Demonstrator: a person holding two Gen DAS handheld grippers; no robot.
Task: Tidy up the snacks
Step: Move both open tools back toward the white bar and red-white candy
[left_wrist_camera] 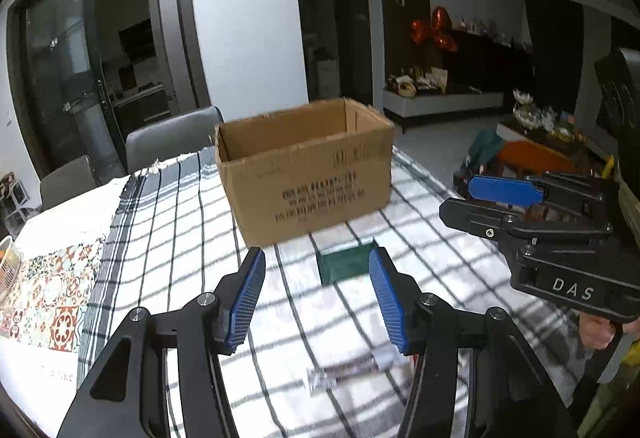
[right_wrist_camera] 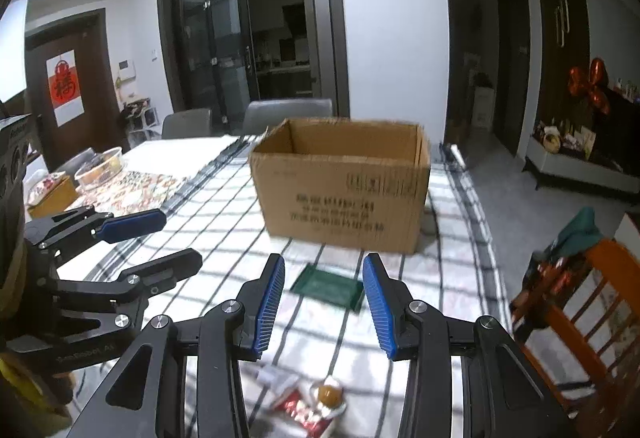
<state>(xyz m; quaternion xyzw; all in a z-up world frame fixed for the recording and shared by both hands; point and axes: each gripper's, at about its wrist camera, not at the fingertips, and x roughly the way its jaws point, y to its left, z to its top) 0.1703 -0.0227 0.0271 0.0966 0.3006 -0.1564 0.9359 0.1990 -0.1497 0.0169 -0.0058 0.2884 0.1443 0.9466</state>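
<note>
An open brown cardboard box point(left_wrist_camera: 306, 166) stands on the checked tablecloth; it also shows in the right wrist view point(right_wrist_camera: 344, 186). A flat dark green packet point(left_wrist_camera: 346, 264) lies in front of it, also in the right wrist view point(right_wrist_camera: 328, 288). A clear-wrapped snack stick point(left_wrist_camera: 344, 374) lies nearer, below my left gripper point(left_wrist_camera: 318, 294), which is open and empty. A red and white snack packet point(right_wrist_camera: 310, 404) lies below my right gripper point(right_wrist_camera: 324, 298), which is open and empty. The right gripper point(left_wrist_camera: 480, 198) hovers right of the box. The left gripper point(right_wrist_camera: 172, 234) hovers left.
Grey chairs point(left_wrist_camera: 172, 138) stand behind the table. A patterned mat point(left_wrist_camera: 48, 298) covers the table's left part, with bowls point(right_wrist_camera: 98, 166) and a small box point(right_wrist_camera: 52, 194) on it. An orange wooden chair point(right_wrist_camera: 580, 302) stands right of the table.
</note>
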